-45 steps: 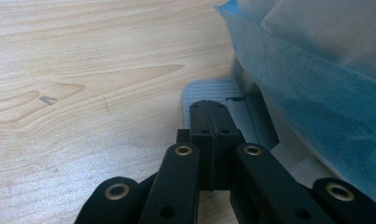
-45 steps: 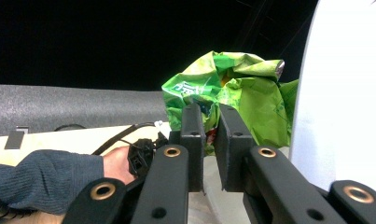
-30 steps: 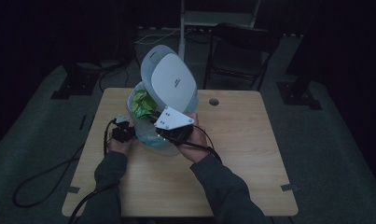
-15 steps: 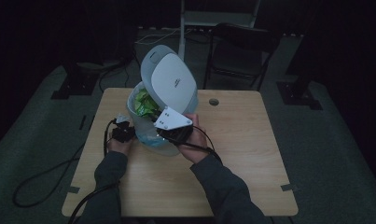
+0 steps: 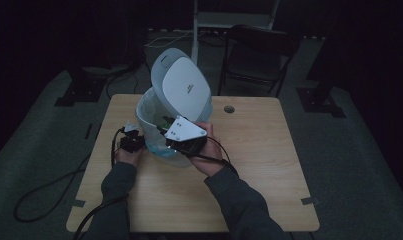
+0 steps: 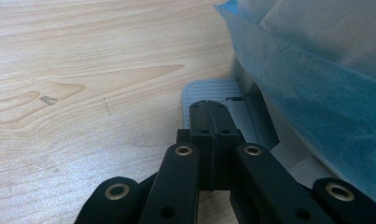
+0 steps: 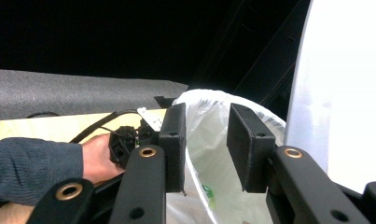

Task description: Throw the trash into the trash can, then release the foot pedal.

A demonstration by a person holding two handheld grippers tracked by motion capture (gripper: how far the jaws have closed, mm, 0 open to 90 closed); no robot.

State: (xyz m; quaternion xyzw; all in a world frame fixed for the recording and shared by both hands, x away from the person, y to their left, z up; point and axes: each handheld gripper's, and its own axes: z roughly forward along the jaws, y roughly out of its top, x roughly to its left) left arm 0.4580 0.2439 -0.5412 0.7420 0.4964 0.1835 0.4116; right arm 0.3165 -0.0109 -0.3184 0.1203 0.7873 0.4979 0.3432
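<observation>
A small white pedal bin (image 5: 148, 124) stands on the wooden table (image 5: 269, 165), its lid (image 5: 184, 85) raised upright. It holds a bag liner that looks blue from the left gripper view (image 6: 316, 93) and pale from the right gripper view (image 7: 209, 116). My left gripper (image 5: 139, 145) is shut with nothing in it, and its tips (image 6: 209, 105) lie on the grey foot pedal (image 6: 209, 89) at the bin's base. My right gripper (image 5: 165, 130) hangs over the bin's mouth. Its jaws (image 7: 205, 130) have just been opening, and nothing is between them. A bit of green (image 7: 206, 191) lies down inside the bag.
A round cable hole (image 5: 229, 109) sits in the table's far right part. Black cables trail off the table's left edge to the floor (image 5: 44, 200). A dark chair (image 5: 259, 55) and stand legs lie beyond the far edge.
The green thing that showed at the bin's mouth by my right gripper has dropped out of sight into the bin. Both hands have kept their places.
</observation>
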